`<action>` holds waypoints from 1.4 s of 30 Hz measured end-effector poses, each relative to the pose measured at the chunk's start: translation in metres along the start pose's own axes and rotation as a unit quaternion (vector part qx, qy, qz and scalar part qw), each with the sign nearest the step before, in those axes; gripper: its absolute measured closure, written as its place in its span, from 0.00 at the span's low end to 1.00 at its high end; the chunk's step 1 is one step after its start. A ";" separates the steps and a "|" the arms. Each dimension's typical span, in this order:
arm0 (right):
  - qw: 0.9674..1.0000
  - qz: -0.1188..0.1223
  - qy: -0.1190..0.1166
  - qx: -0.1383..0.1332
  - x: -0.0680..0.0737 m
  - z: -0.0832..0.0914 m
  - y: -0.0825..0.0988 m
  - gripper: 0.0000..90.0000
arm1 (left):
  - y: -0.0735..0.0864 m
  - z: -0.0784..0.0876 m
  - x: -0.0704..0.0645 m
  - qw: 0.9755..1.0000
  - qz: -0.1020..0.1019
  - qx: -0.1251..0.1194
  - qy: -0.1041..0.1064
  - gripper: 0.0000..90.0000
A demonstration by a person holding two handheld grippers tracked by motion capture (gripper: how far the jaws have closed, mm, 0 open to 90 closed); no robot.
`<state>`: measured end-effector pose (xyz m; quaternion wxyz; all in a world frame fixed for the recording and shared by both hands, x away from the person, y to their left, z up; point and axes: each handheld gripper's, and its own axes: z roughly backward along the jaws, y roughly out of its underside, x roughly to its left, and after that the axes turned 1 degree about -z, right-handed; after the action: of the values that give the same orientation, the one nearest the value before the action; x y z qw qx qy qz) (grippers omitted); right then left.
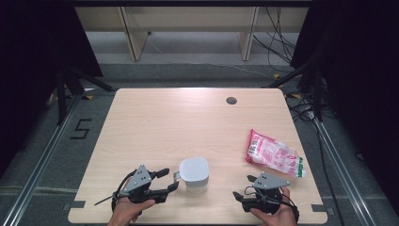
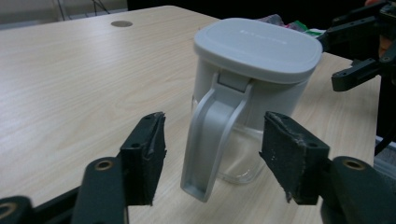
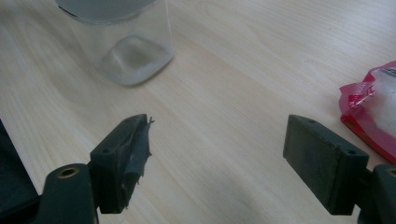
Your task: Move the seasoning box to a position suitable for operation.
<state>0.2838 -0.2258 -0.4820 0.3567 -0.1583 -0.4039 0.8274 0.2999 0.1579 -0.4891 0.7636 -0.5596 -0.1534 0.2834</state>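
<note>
Left gripper (image 1: pixel 170 179) fingers (image 2: pixel 144 154) spread wide, flanking handle (image 2: pixel 212 140) of lidded jug (image 1: pixel 195 173) on surface (image 1: pixel 188 127), nothing gripped yet. Right gripper (image 1: pixel 241 190) gaping, empty. Pink pouch (image 1: pixel 273 154) lying untouched, well right.

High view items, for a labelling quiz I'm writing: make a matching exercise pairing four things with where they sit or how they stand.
Things:
1. jug
2. pink packet
3. left gripper
4. grommet hole

Descriptions:
A. far side of the table, right of centre
B. open, jaws either side of the handle
C. lid on, near edge, between the grippers
D. lying flat by the table's right edge

Pairs: 1-C, 2-D, 3-B, 4-A
</note>
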 end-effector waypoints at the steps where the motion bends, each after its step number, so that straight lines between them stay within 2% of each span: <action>1: 1.000 0.002 -0.002 -0.001 0.000 0.000 0.000 0.26 | -0.001 -0.001 0.000 1.000 -0.002 0.000 0.008 0.47; 5: 1.000 0.010 -0.002 -0.002 -0.001 0.000 0.000 0.26 | 0.000 -0.009 0.003 1.000 -0.010 0.009 0.020 0.57; 9: 1.000 0.009 -0.004 0.000 0.000 0.000 0.000 0.26 | 0.001 -0.011 0.005 1.000 -0.014 0.013 0.019 0.64; 11: 1.000 0.008 -0.003 -0.002 0.001 -0.001 0.000 0.26 | 0.002 -0.011 0.006 1.000 -0.008 0.012 0.024 0.65; 13: 1.000 0.009 -0.007 0.000 0.001 -0.001 0.000 0.26 | 0.002 -0.010 0.003 0.999 -0.014 0.012 0.034 0.67; 15: 1.000 0.012 -0.002 0.000 0.001 -0.001 0.000 0.26 | 0.002 -0.009 0.000 0.999 -0.021 0.015 0.035 0.69; 19: 1.000 0.012 -0.002 -0.001 0.001 -0.001 0.000 0.26 | 0.001 -0.009 -0.003 0.999 -0.021 0.014 0.046 0.69; 26: 1.000 0.013 -0.003 0.000 0.001 -0.002 -0.001 0.27 | 0.000 -0.014 -0.002 0.999 -0.013 0.008 0.051 0.69; 30: 1.000 0.012 -0.005 0.001 0.001 -0.002 -0.001 0.27 | 0.000 -0.016 -0.009 0.999 -0.019 0.001 0.045 0.72; 31: 1.000 0.013 -0.004 0.001 0.001 -0.002 -0.001 0.27 | 0.000 -0.017 -0.012 0.999 -0.028 0.003 0.037 0.73; 32: 1.000 0.010 -0.007 0.003 0.002 -0.002 -0.001 0.27 | 0.000 -0.021 -0.018 0.999 -0.044 0.005 0.021 0.74; 33: 1.000 0.010 -0.008 0.003 0.002 -0.002 -0.001 0.27 | -0.002 -0.023 -0.020 0.999 -0.051 0.011 0.007 0.75; 42: 1.000 0.014 -0.003 0.000 0.001 -0.002 -0.001 0.27 | -0.005 -0.036 -0.015 0.999 -0.045 0.003 -0.010 0.76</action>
<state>0.2843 -0.2233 -0.4827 0.3437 -0.1611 -0.4026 0.8330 0.3087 0.1202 -0.4945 0.7758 -0.5466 -0.1850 0.2551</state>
